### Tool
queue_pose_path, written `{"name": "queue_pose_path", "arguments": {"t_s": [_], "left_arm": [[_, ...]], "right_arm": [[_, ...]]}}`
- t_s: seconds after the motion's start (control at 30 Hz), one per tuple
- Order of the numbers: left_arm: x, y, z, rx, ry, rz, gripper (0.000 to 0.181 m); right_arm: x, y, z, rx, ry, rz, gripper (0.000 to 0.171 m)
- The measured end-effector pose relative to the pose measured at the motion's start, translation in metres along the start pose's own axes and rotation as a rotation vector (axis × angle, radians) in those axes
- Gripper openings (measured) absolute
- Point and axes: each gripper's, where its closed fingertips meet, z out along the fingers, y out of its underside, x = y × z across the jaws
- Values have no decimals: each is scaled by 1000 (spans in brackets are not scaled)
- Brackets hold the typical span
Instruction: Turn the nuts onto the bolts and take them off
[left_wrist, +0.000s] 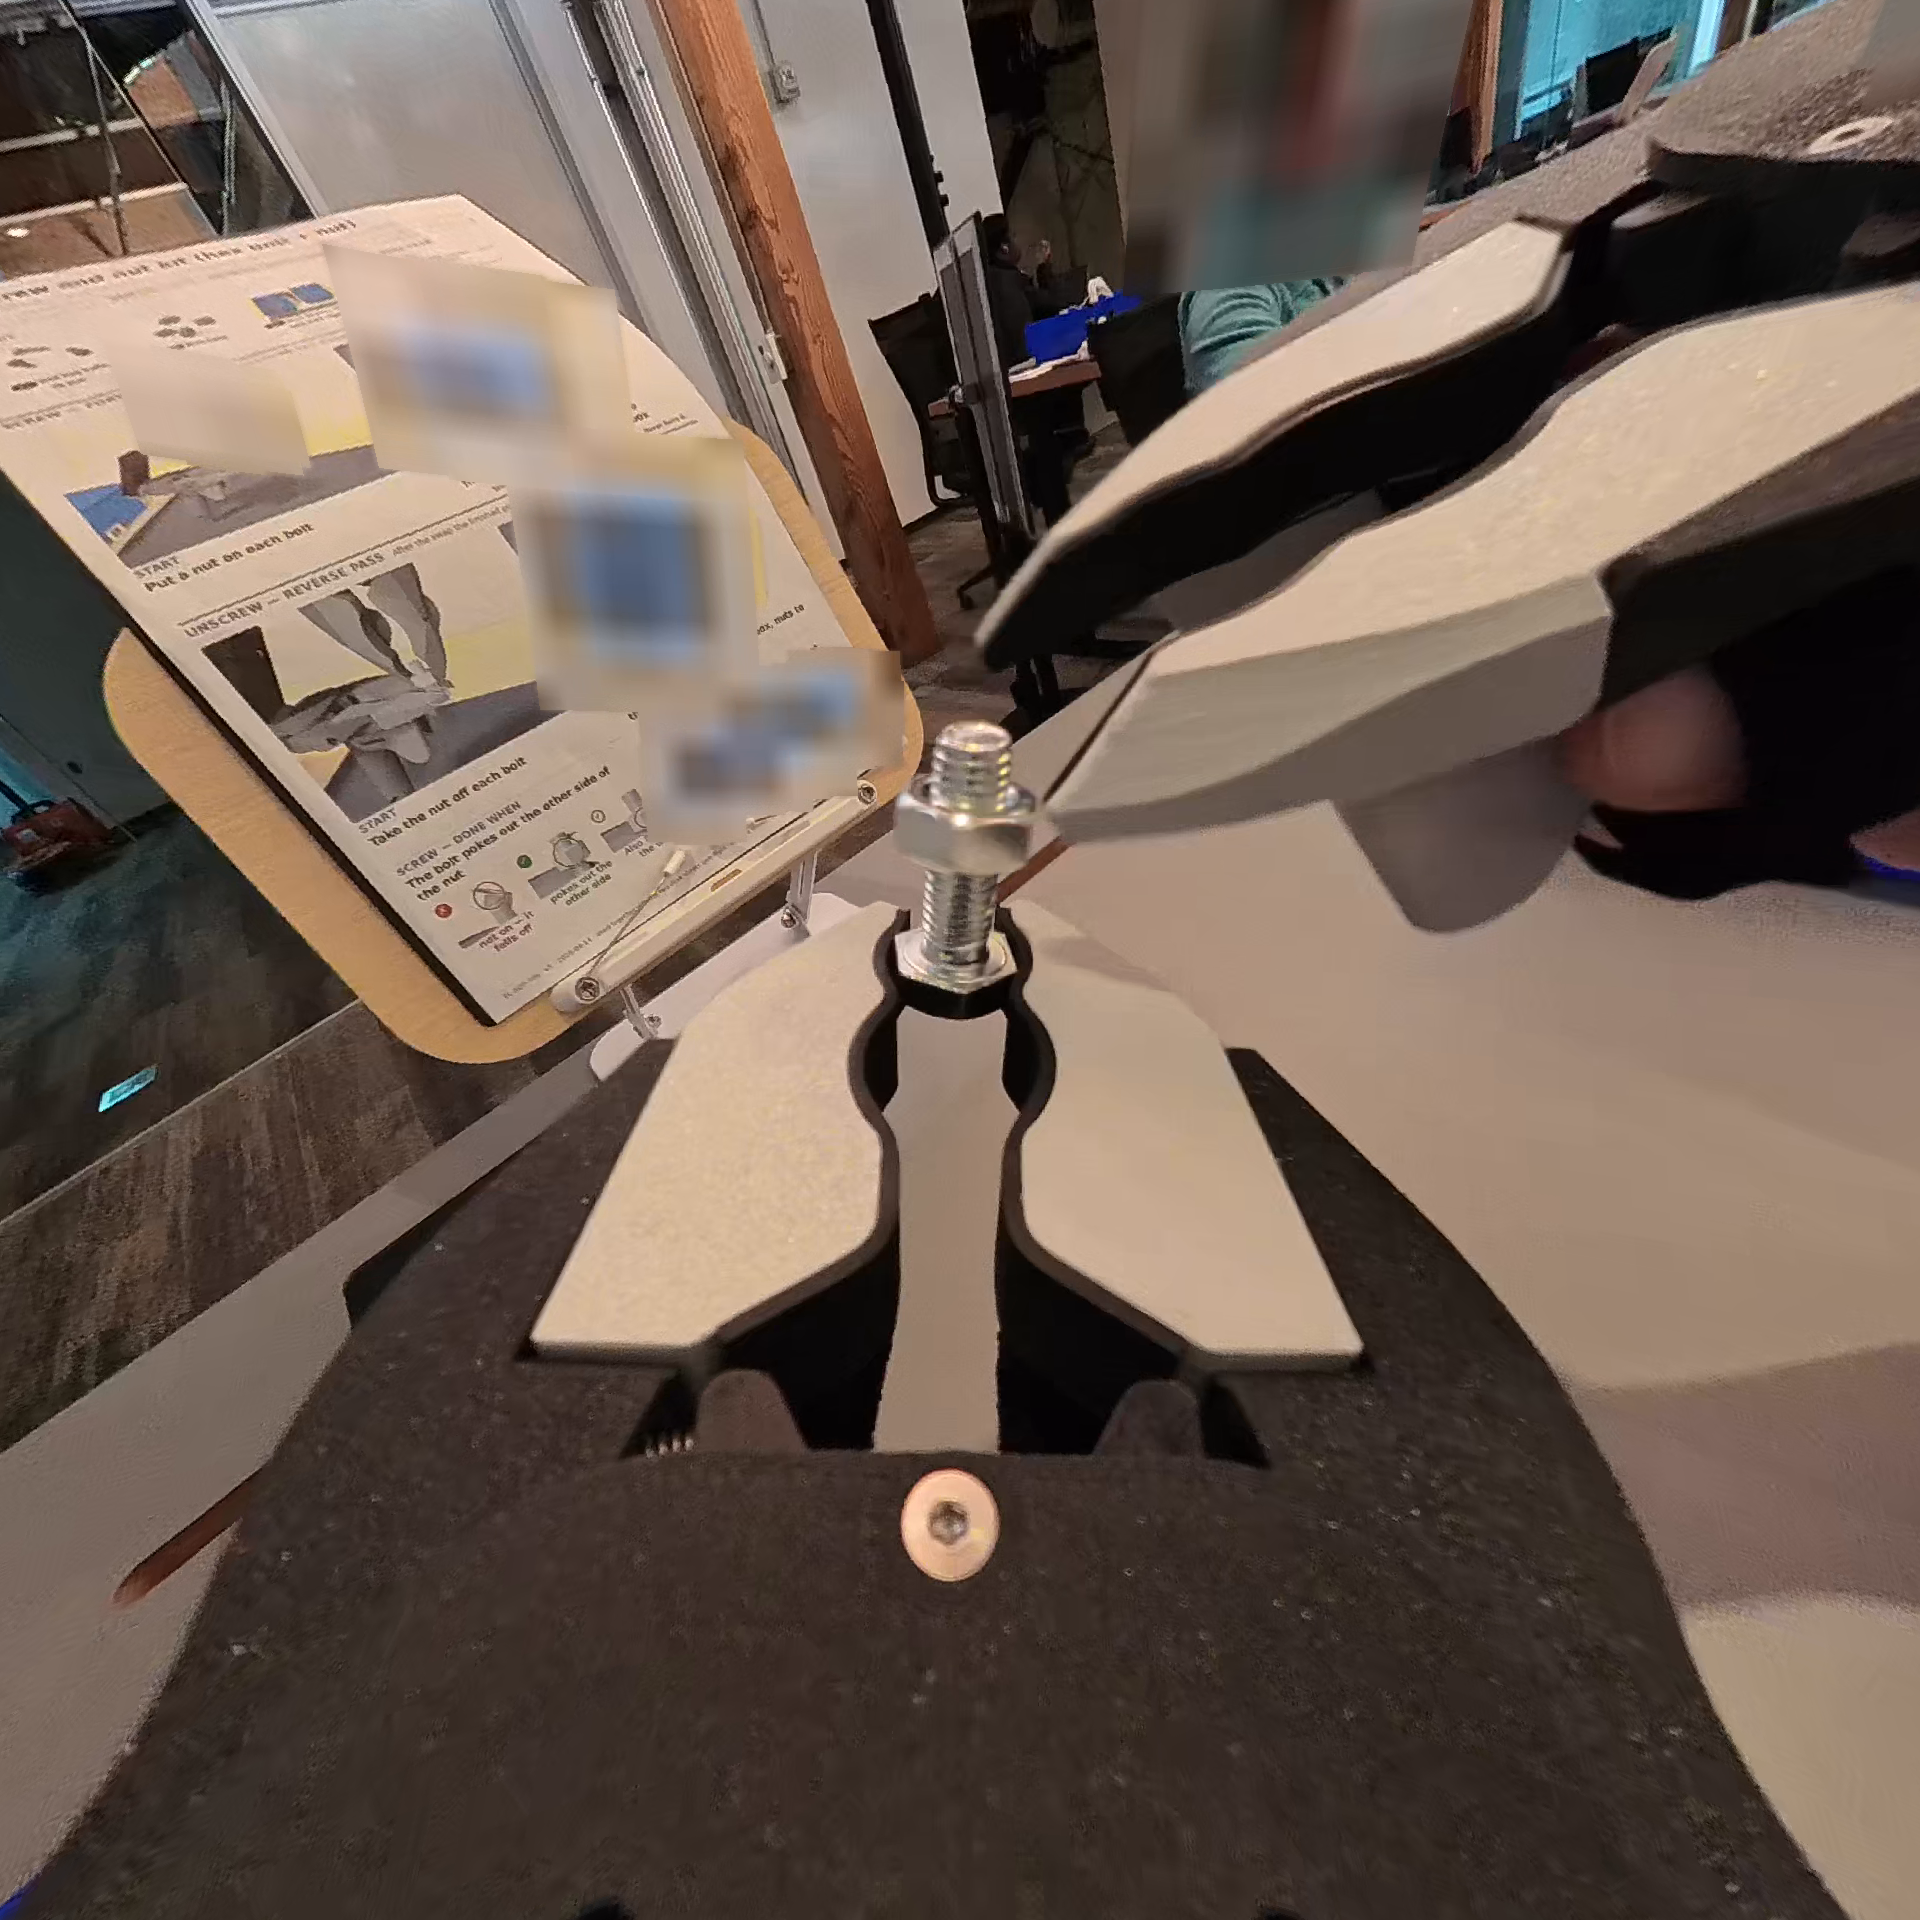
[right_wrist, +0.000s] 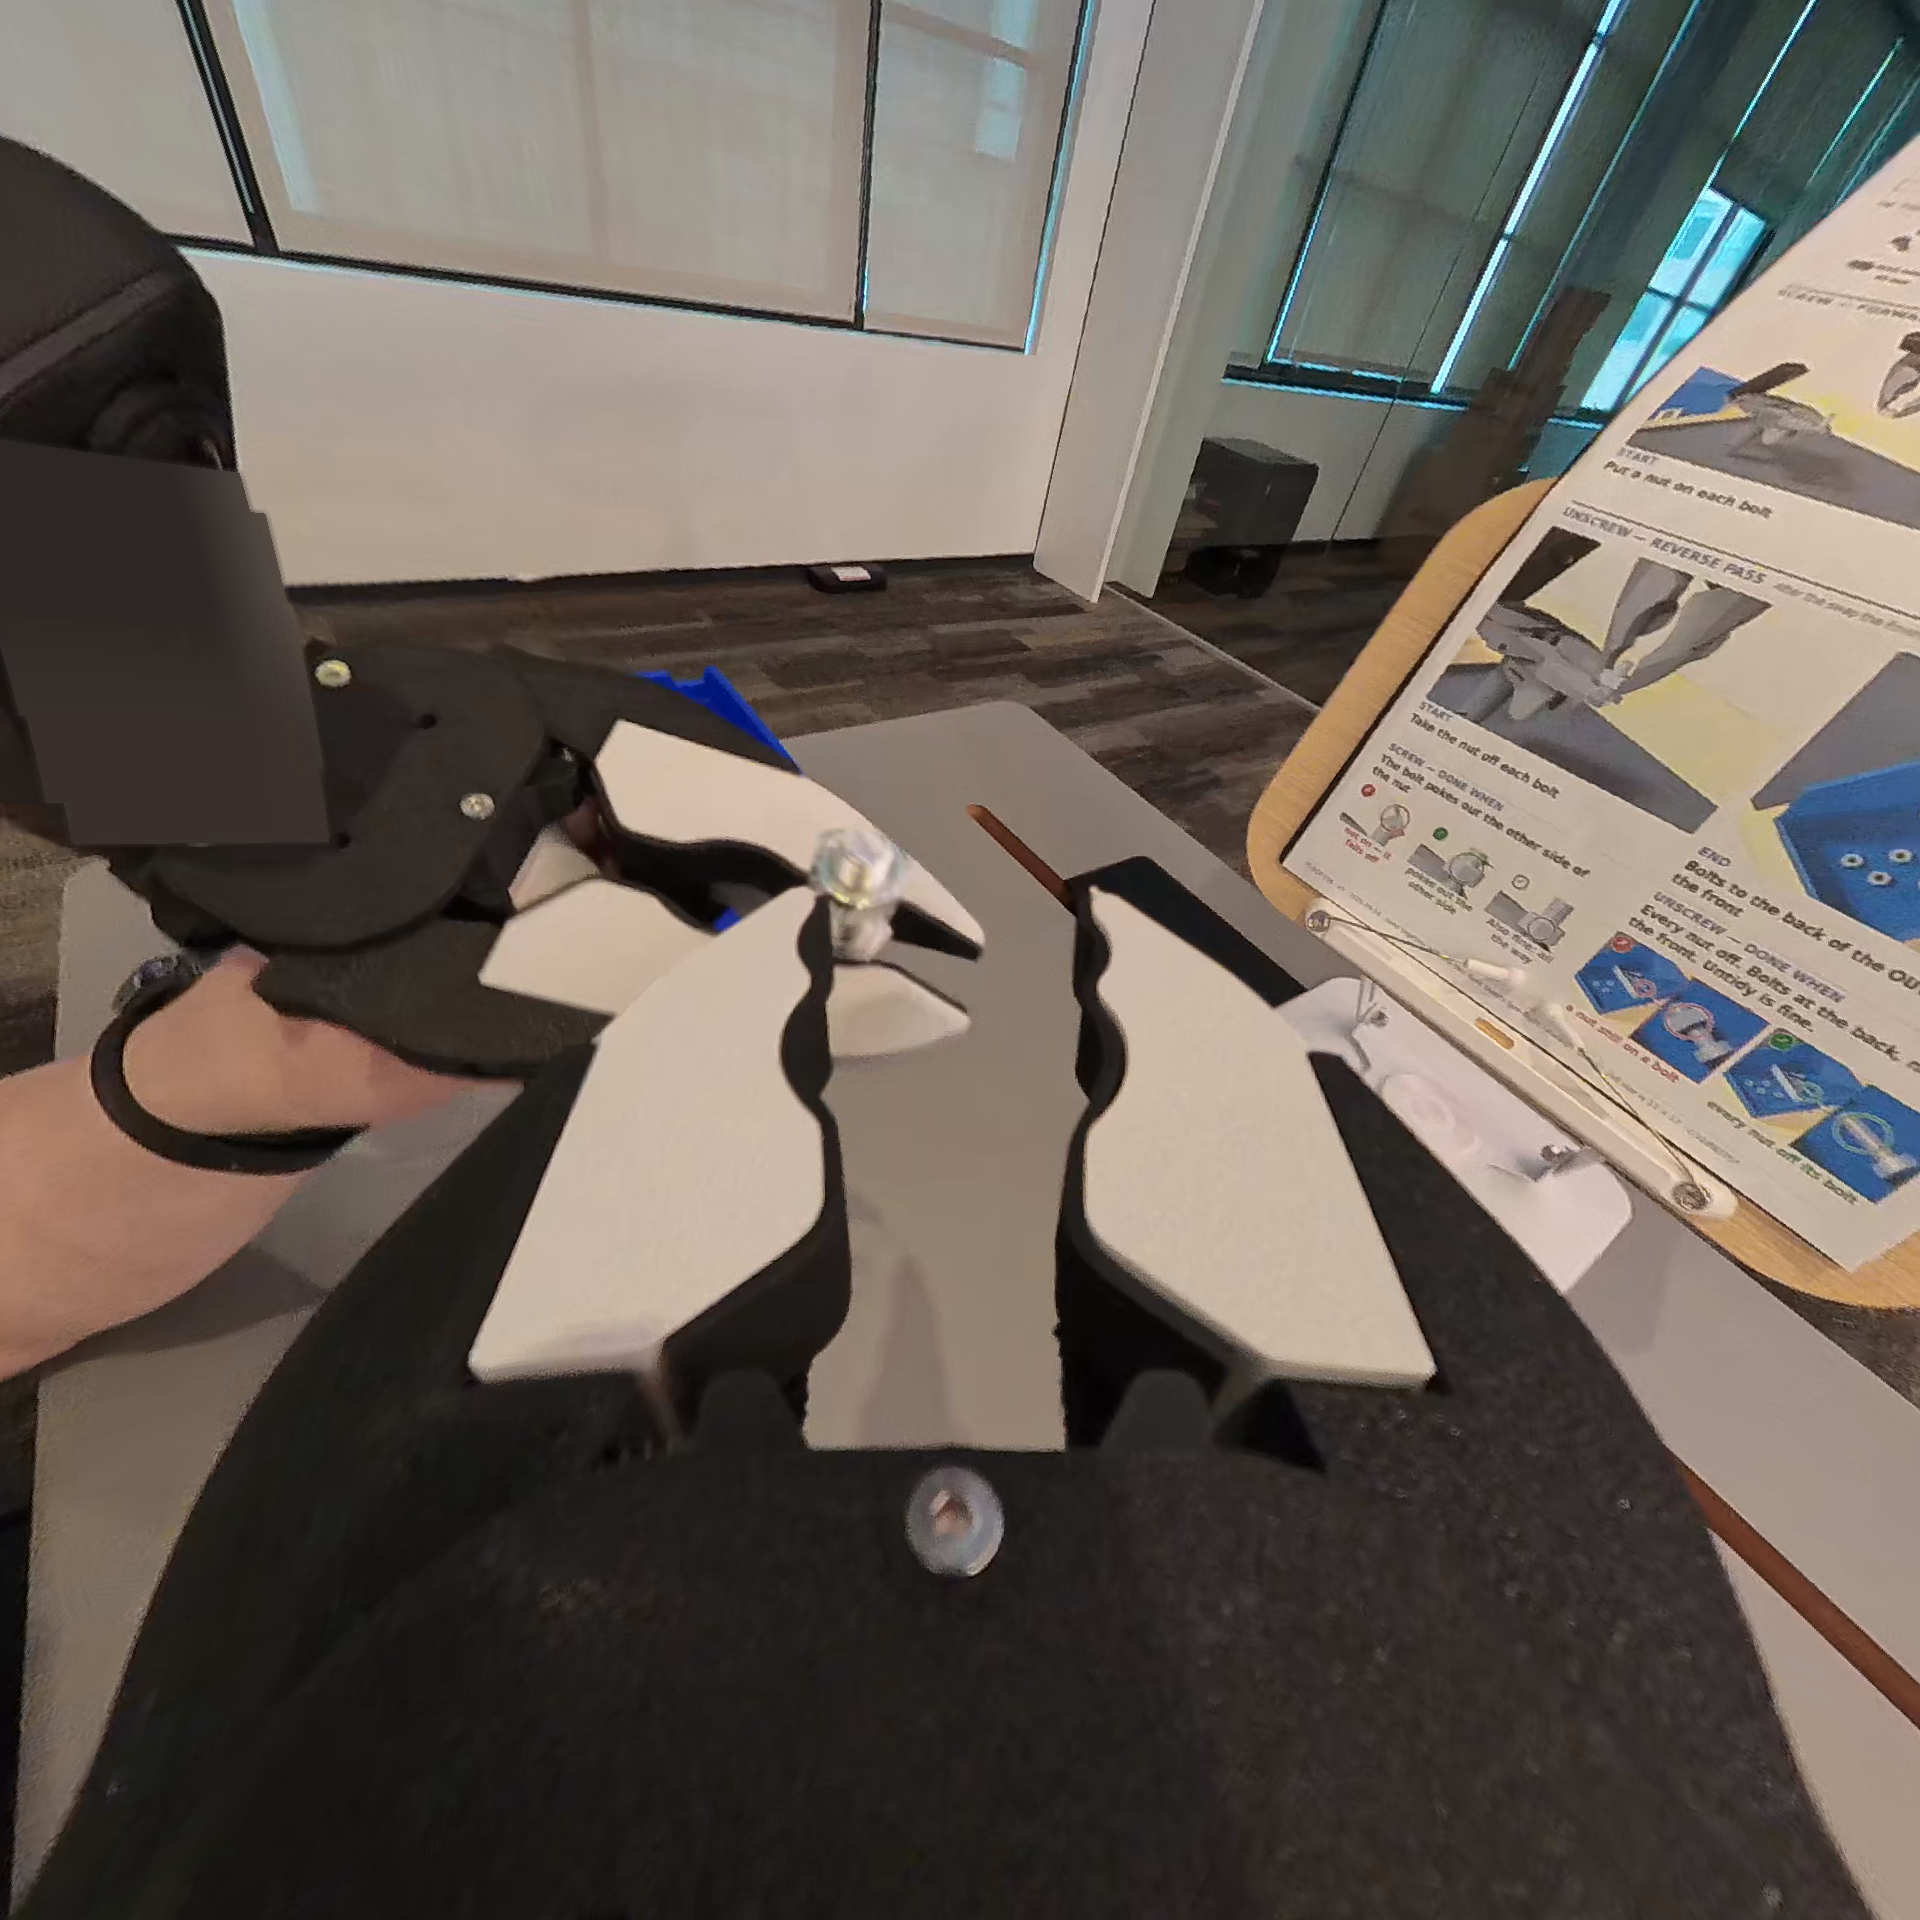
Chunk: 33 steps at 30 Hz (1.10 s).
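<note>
My left gripper (left_wrist: 954, 940) is shut on the head of a silver bolt (left_wrist: 961, 914) and holds it upright above the grey table (left_wrist: 1403, 1143). A hex nut (left_wrist: 964, 826) sits on the thread near the top, with a little thread showing above it. My right gripper (left_wrist: 1023, 727) comes in from the right, open, its lower fingertip next to the nut. In the right wrist view my right gripper (right_wrist: 951, 914) is open and empty. The bolt (right_wrist: 860, 930) and nut (right_wrist: 847, 862) stand at its left fingertip, held by the left gripper (right_wrist: 961, 971).
An instruction board (left_wrist: 436, 644) on a wooden backing leans on a white stand at the table's far edge; it also shows in the right wrist view (right_wrist: 1662, 831). A blue bin (right_wrist: 717, 691) peeks out behind the left gripper. A person's hand (right_wrist: 156, 1195) holds that gripper. Left and right tips are no more than a few centimetres apart.
</note>
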Motion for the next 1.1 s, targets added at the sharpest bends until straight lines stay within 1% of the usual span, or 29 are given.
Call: {"name": "queue_pose_path", "arguments": {"t_s": [0.03,0.1,0.17,0.23,0.3,0.37,0.47,0.53,0.57,0.6,0.67,0.73,0.77,0.83,0.87,0.9,0.97,1.0,1.03,1.1], "left_arm": [[-1,-1,-1,6,5,-11,15],[-1,-2,-2,10,20,-31,15],[1,-2,-2,11,36,-40,15],[4,-2,-1,11,44,-35,15],[8,-3,-1,13,49,-27,15],[10,-5,-3,18,55,-24,15],[7,-7,-5,20,44,-28,15],[5,-9,-6,33,57,-50,15],[6,-9,-7,33,65,-60,15],[6,-9,-7,33,71,-64,15],[8,-9,-6,32,75,-61,15],[11,-9,-5,31,83,-53,15],[13,-10,-5,37,85,-48,15],[15,-12,-7,50,86,-36,15],[15,-12,-7,42,82,-29,15],[15,-13,-8,44,81,-25,15],[13,-15,-10,58,78,-38,15],[12,-15,-10,60,84,-43,15],[11,-16,-11,61,84,-48,15],[10,-15,-11,60,78,-47,15]], "right_arm": [[5,2,-3,-12,10,-3,38],[8,-2,-8,19,3,11,37],[-6,-12,-8,81,-83,31,37],[-22,-16,-4,99,-144,29,37],[-24,-14,2,94,-118,4,38],[-17,-12,5,87,-66,-18,37],[-9,-8,-2,57,-92,19,41],[5,-5,-10,47,-64,35,31],[9,-7,-14,60,-50,36,31],[8,-10,-16,81,-64,41,31],[-7,-17,-16,122,-145,56,33],[-22,-19,-10,123,-198,46,35],[-25,-17,-6,108,-194,33,36],[-20,-11,0,80,-148,9,37],[-17,-10,0,77,-146,12,41],[-17,-9,-1,73,-170,31,42],[-12,-6,-6,55,-194,68,40],[-6,-4,-8,51,-173,72,34],[-2,-4,-10,55,-155,68,33],[-9,-10,-13,86,-203,77,35]]}}
